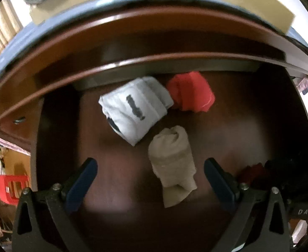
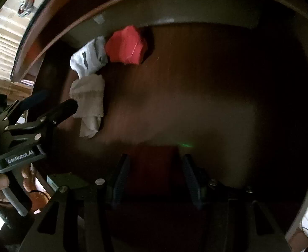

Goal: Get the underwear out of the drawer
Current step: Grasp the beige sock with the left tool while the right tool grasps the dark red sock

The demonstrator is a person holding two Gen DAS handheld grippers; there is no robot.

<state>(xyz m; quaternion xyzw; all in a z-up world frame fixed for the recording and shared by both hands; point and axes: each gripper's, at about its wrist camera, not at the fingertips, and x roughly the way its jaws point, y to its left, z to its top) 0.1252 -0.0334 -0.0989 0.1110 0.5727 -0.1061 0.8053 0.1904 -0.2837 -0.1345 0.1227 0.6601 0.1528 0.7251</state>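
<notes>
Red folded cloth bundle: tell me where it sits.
The red folded cloth bundle lies at the drawer's back wall, touching the white rolled garment on its left in both views.

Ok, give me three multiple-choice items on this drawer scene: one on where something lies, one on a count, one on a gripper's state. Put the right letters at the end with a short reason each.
1. Where does the red bundle lie in the drawer?
A. beside the white bundle, near the back wall
B. under the beige roll
C. between the right gripper's fingers

2. How many rolled or folded garments lie on the drawer floor?
A. one
B. three
C. five

3. How does the left gripper stand?
A. shut on the white bundle
B. shut on nothing
C. open, with the beige roll below, between its fingers

Answers:
1 A: the red bundle sits by the white one, close to the back wall, in both views.
2 B: white, red and beige are the only ones seen.
3 C: the blue fingers stand apart on either side of the roll, not pressing it.
</notes>
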